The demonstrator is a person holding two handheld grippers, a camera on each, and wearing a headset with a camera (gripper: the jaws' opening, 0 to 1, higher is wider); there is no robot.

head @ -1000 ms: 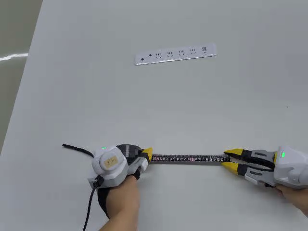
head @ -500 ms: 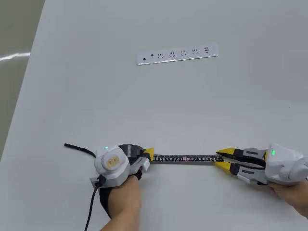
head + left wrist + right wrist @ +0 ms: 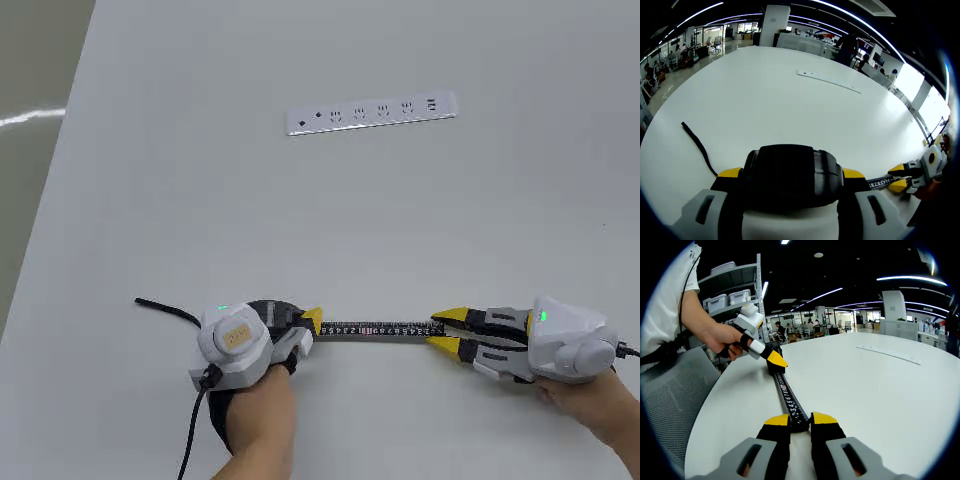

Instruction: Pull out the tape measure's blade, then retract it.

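Tape measure (image 3: pixel 352 328) — between left gripper (image 3: pixel 301 331) and right gripper (image 3: pixel 438 329)

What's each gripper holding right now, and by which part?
The left gripper is clamped around the tape measure's case, with one jaw on either side. The right gripper pinches the pulled-out blade at its free end.

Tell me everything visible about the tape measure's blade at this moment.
The blade is a thin, dark, flat strip, metal by its look, printed with pale numerals and some red marks. Partly pulled out, it runs straight and low along the white table. One end enters the black case clamped in the left gripper; the other is pinched between the yellow tips of the right gripper.
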